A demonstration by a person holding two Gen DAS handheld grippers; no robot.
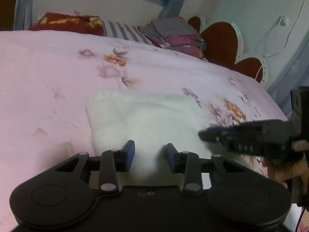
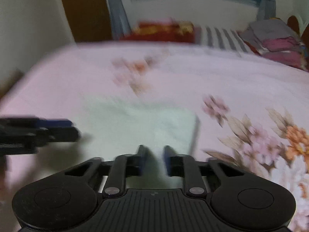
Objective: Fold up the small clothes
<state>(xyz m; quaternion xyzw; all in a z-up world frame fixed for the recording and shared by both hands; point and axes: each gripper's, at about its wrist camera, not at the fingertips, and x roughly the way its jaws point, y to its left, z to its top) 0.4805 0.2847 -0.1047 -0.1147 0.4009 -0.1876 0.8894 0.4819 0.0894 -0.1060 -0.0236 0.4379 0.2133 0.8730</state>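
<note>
A small white fluffy garment [image 1: 146,118] lies flat on the pink floral bedspread [image 1: 48,73]. It also shows, blurred, in the right wrist view [image 2: 139,123]. My left gripper [image 1: 150,155] is open, its blue pads over the garment's near edge with white cloth showing between them. My right gripper [image 2: 154,159] is open with a narrower gap, over the garment's near right part. In the left wrist view the right gripper [image 1: 251,137] reaches in from the right over the garment's right edge. In the right wrist view the left gripper [image 2: 38,131] sits at the garment's left side.
A stack of folded clothes [image 1: 173,34] sits at the far right of the bed near a red heart-shaped headboard [image 1: 220,44]. A red patterned pillow [image 1: 67,22] and a striped one [image 1: 123,31] lie at the far edge. The bed's right edge [image 1: 274,100] is close.
</note>
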